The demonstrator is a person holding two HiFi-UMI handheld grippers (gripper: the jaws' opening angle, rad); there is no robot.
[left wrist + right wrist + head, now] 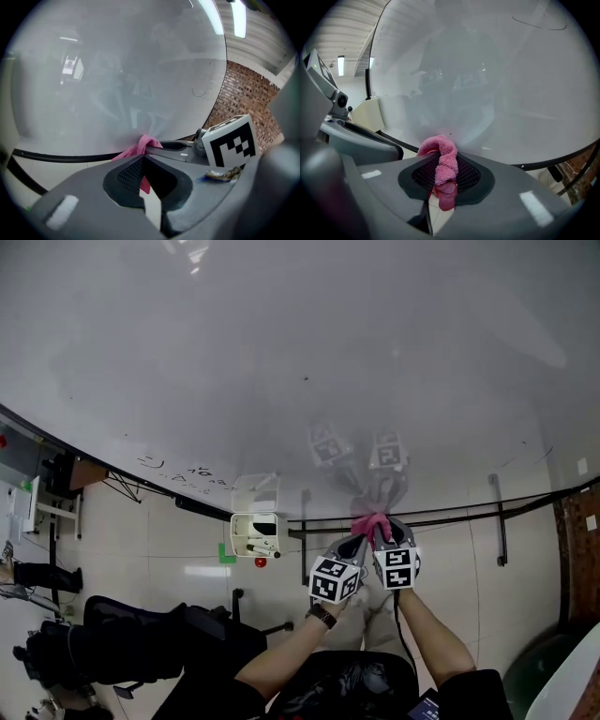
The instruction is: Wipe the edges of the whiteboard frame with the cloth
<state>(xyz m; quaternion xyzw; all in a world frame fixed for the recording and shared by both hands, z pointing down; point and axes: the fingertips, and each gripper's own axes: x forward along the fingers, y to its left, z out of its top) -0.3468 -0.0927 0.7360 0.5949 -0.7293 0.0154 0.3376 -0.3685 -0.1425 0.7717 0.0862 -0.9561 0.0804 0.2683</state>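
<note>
Because the cloth (442,157) is a small pink terry rag, light and limp, it will fold and bunch under any push. It looks best gripped close to the working end, with only a short wad left proud to rub with; a long tail would flop away from the edge. It is twisted into a roll and sits low on the whiteboard (281,352), its tip touching the white surface just above the black frame (450,514) along the board's lower edge. The right gripper (444,177) has its jaws closed on the roll, the pink wad squeezed between the meshed pads and poking out past them. The left gripper (143,165), just beside it, also has its jaws drawn together with a sliver of pink pinched between the pads, so both appear to share the one rag. By my reading the wipe along the bottom frame is barely under way: the wad needs lowering onto the black strip. The frame looks stiff and smooth, so steady pressure should be safe, though the rag could slip from the pinch. Left of the grippers a white holder (255,532) sits at the frame, with a dark chair (141,648) lower down
</note>
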